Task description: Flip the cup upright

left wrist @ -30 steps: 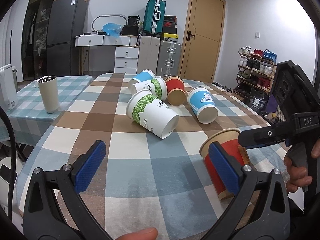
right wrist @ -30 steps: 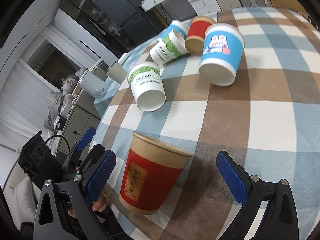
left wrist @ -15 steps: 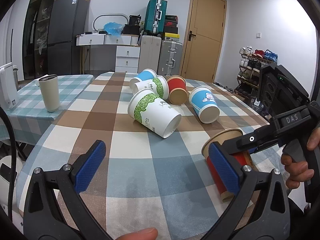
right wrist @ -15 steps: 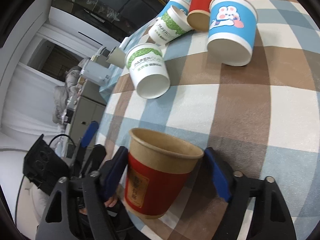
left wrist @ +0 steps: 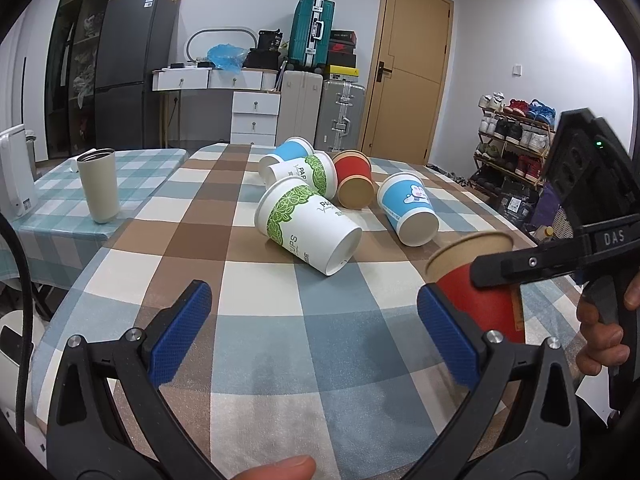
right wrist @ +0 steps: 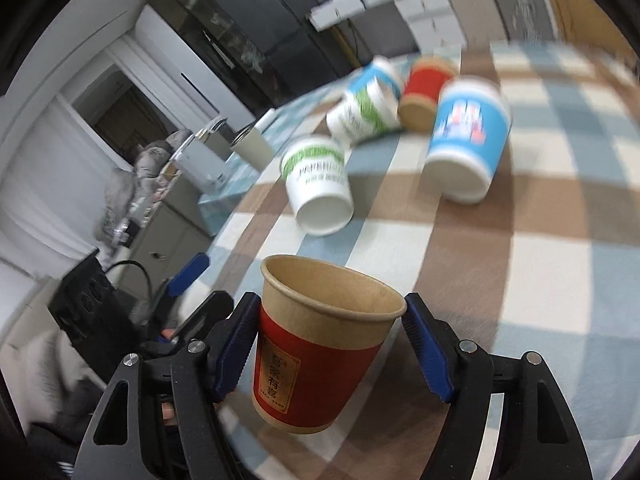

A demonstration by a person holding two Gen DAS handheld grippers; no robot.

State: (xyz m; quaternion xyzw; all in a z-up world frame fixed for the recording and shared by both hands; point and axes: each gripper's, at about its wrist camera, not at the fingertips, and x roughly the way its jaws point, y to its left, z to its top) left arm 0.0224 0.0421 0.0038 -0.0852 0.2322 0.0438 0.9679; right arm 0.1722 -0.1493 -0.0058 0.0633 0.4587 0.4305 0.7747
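The table (left wrist: 256,332) under you wears a smooth checked cloth in brown, blue and cream, and its near edge curves round just below your left gripper (left wrist: 316,336), whose ribbed blue pads stand wide apart with nothing between them. Beyond that gripper the cloth lies bare as far as the pile of paper cups, all on their sides: a white cup with green leaves (left wrist: 310,230) lies nearest, its flat base toward you; right of it a blue cup with a cartoon (left wrist: 408,210) also shows its base; behind them lie a second leaf cup (left wrist: 304,172), a plain blue cup (left wrist: 286,152) and a red cup with a brown base (left wrist: 354,184), the three touching. A steel tumbler (left wrist: 99,184) stands upright on the side table to the pile's left. Your right gripper (right wrist: 328,344) has its pads pressed on both sides of the red cup (right wrist: 316,356), a tapered paper cone with a kraft-brown rolled rim and lining and a gold label. It sits near the table's right edge, well apart from the pile, mouth up, axis close to vertical with the rim leaning slightly toward the pile. Whether its base touches the cloth you cannot tell.
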